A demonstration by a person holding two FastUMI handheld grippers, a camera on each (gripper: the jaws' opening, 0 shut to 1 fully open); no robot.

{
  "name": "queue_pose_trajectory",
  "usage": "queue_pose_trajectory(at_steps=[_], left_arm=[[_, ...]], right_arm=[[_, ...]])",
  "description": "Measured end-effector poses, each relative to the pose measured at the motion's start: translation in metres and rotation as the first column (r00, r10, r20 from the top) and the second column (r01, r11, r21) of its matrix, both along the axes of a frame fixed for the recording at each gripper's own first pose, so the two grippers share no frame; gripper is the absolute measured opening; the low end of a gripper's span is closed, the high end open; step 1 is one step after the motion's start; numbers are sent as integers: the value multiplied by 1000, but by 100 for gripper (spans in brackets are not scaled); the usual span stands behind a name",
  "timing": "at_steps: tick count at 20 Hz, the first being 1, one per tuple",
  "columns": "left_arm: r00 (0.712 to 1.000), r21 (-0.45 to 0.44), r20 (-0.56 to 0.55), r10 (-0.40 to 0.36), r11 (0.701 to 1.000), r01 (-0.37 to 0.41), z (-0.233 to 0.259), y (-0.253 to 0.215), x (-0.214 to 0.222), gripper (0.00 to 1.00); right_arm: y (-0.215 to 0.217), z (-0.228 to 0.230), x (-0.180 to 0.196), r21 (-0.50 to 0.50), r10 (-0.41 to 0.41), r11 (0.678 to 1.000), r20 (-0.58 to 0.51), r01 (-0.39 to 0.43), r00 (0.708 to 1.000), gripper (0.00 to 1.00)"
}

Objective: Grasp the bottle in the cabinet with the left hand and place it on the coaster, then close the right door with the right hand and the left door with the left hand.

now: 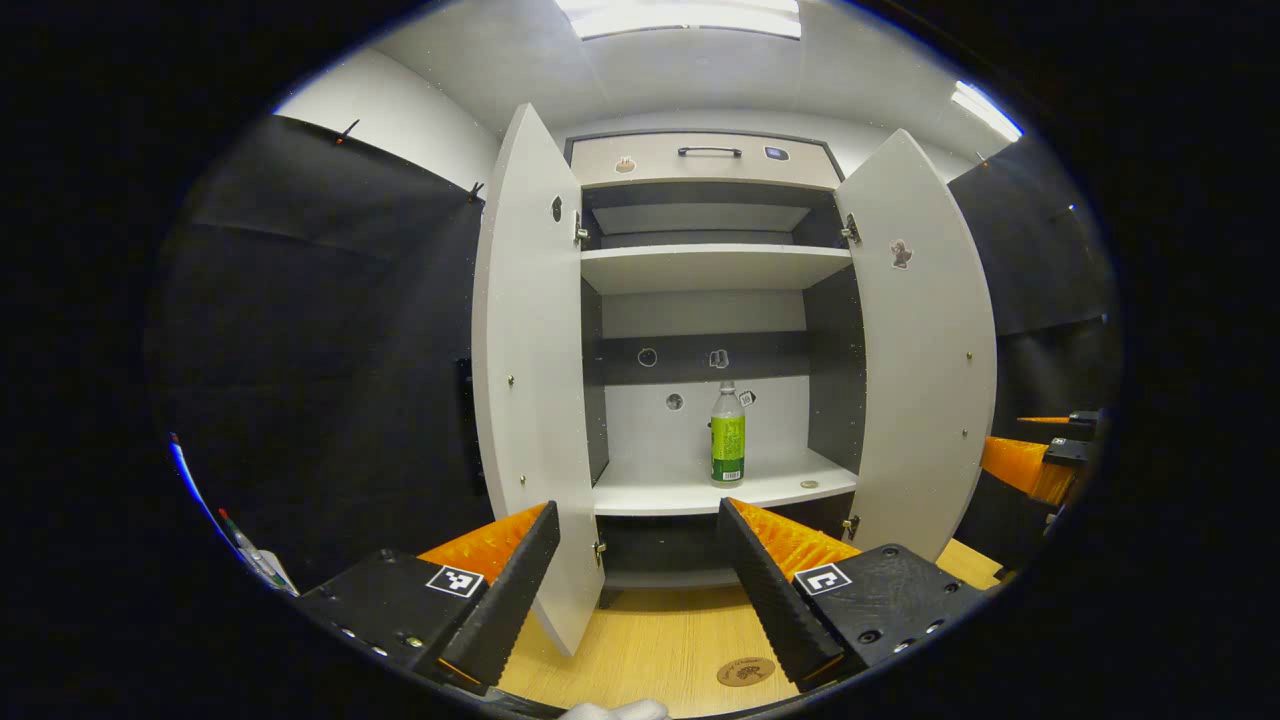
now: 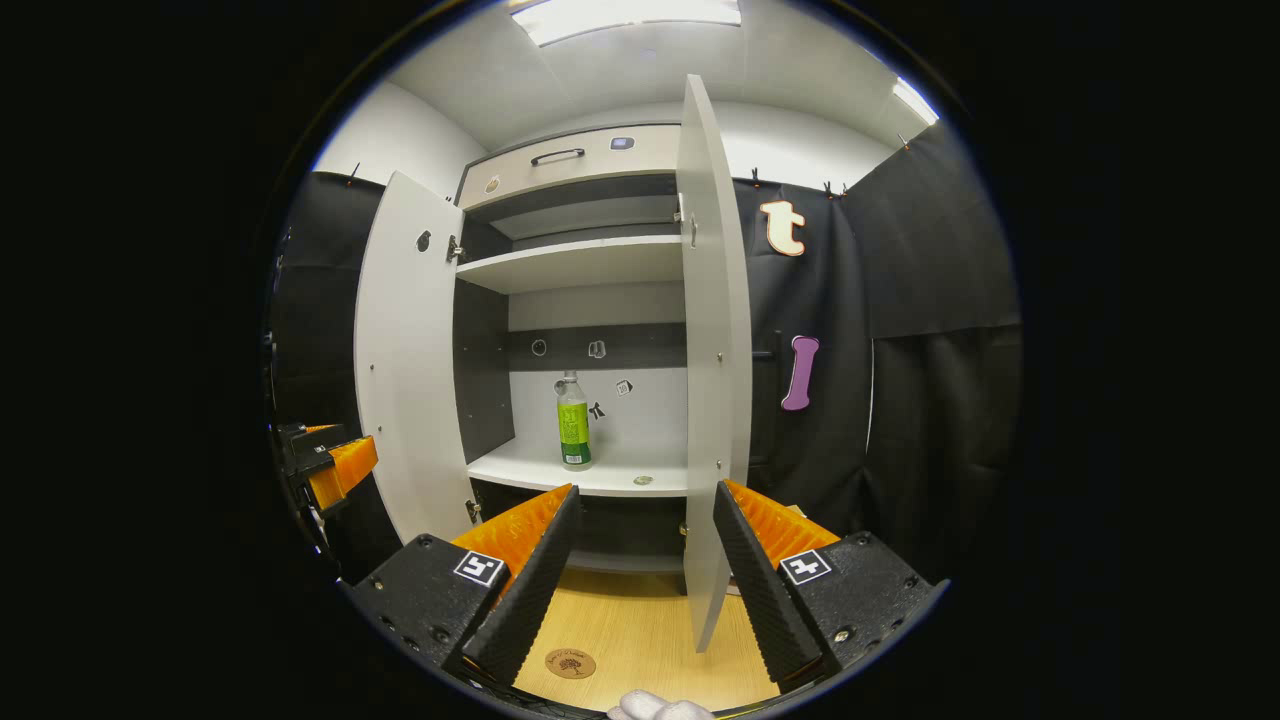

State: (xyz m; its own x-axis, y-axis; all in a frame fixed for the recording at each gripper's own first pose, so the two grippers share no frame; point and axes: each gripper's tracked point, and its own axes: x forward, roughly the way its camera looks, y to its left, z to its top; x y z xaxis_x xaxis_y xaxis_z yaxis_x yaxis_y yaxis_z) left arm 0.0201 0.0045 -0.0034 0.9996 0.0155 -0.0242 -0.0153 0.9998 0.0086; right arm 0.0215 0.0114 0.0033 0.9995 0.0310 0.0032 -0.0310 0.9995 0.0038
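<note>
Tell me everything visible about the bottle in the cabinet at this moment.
The bottle is a slim, clear plastic-looking one with a pale cap and a bright green label wrapped around most of its body. It stands upright on the cabinet's lower white shelf, toward the middle and near the back wall, with both doors open. Nothing grips or touches it apart from the shelf. A small round disc lies on the shelf to its right, apart from it. Its label is too small to read.

Staged test booth, not a lived-in home. Evidence: white cabinet (image 1: pixel 710 330) with both doors open stands on a pale wooden tabletop (image 1: pixel 660 650); black cloth (image 1: pixel 330 350) hangs clipped beside the cabinet; white ceiling light panels (image 1: pixel 680 15) above it.
</note>
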Motion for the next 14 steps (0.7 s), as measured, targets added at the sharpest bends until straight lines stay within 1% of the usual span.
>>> queue_pose_trajectory(at_steps=[4,7,10,13,14], left_arm=[[1000,10,7,14,1000,-14,1,4,8,97],[1000,6,14,-1,1000,1,5,0,26,95],[999,7,47,-25,1000,24,17,-7,56,96],[995,-4,87,-57,998,58,31,-23,99,96],[993,-15,99,-64,998,66,36,-28,117,95]], right_arm=[[6,-1,5,-7,20,1000,-8,-20,1000,82],[8,0,8,-8,21,1000,-10,-21,1000,82],[11,2,9,-3,24,1000,-21,-24,999,82],[7,8,10,-12,12,1000,-26,-12,1000,82],[6,12,10,-14,4,1000,-22,-4,1000,82]])
